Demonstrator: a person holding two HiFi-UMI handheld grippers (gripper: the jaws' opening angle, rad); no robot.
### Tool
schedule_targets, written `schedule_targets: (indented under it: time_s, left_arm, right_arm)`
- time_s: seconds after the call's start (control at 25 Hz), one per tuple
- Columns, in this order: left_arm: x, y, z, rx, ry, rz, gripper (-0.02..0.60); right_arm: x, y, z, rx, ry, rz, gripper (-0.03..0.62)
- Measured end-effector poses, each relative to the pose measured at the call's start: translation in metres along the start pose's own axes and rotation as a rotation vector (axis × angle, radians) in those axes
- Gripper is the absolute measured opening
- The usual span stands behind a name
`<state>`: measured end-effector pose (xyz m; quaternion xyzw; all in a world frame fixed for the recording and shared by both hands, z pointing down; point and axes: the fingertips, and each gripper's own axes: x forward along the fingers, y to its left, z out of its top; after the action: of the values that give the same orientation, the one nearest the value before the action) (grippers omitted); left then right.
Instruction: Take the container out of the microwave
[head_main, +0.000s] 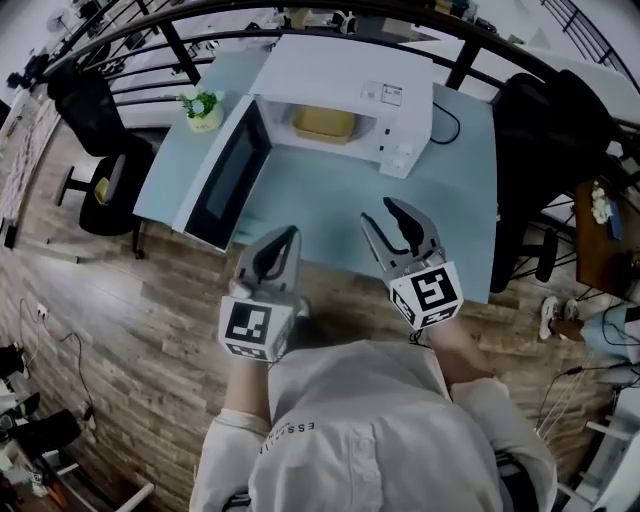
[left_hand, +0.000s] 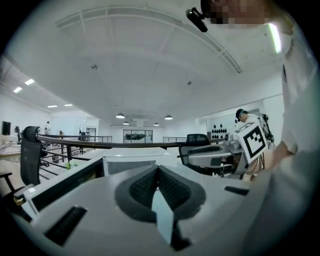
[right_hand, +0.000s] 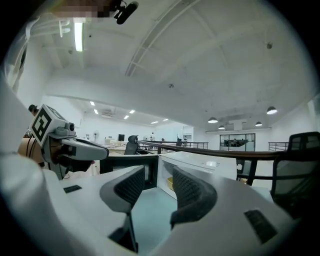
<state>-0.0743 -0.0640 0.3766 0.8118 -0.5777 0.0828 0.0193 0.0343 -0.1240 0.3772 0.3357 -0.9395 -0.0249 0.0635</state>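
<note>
A white microwave (head_main: 340, 85) stands at the back of a pale blue table (head_main: 450, 200), its door (head_main: 225, 170) swung open to the left. A yellow container (head_main: 323, 122) sits inside the cavity. Both grippers hover over the table's near edge, well short of the microwave. My left gripper (head_main: 288, 238) is shut with nothing between its pads. To its right, my right gripper (head_main: 388, 212) is open and empty. In the left gripper view the jaws (left_hand: 158, 170) meet, with the microwave (left_hand: 135, 159) beyond. In the right gripper view the open gripper (right_hand: 157, 176) frames the microwave (right_hand: 200, 167) and the container (right_hand: 171, 184).
A small potted plant (head_main: 204, 108) stands on the table's back left corner. Black office chairs stand left (head_main: 100, 150) and right (head_main: 545, 130) of the table. A dark railing (head_main: 300, 12) curves behind it. A black cable (head_main: 450, 125) lies beside the microwave.
</note>
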Motion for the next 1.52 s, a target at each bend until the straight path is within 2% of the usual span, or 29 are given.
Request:
schedule_targets:
  time_s: [0.32,0.6,0.76,0.92,1.36,1.52]
  left_arm:
    - [0.025,0.090,0.000,-0.005,0.004,-0.122,-0.006]
    - [0.049,0.124,-0.008,-0.018,0.002,-0.229,-0.006]
    - [0.057,0.133,-0.014,-0.034,0.007,-0.249,-0.006]
    - [0.066,0.132,-0.017,-0.036,0.017,-0.263,-0.006]
    - [0.101,0.130,-0.026,-0.061,0.041,-0.238,-0.006]
    - [0.113,0.132,-0.029,-0.108,0.064,-0.206,-0.006]
  right_arm:
    - [0.081,0.010,0.007,0.038,0.046,-0.121,0.167]
    - [0.121,0.011,-0.005,0.055,0.110,-0.200,0.167]
    - [0.142,0.013,-0.016,0.103,0.193,-0.181,0.166]
    - [0.158,0.007,-0.031,0.079,0.296,-0.151,0.167]
    - [0.221,-0.034,-0.096,-0.176,0.602,0.016,0.167]
    - [0.249,-0.046,-0.119,-0.227,0.688,0.092,0.167]
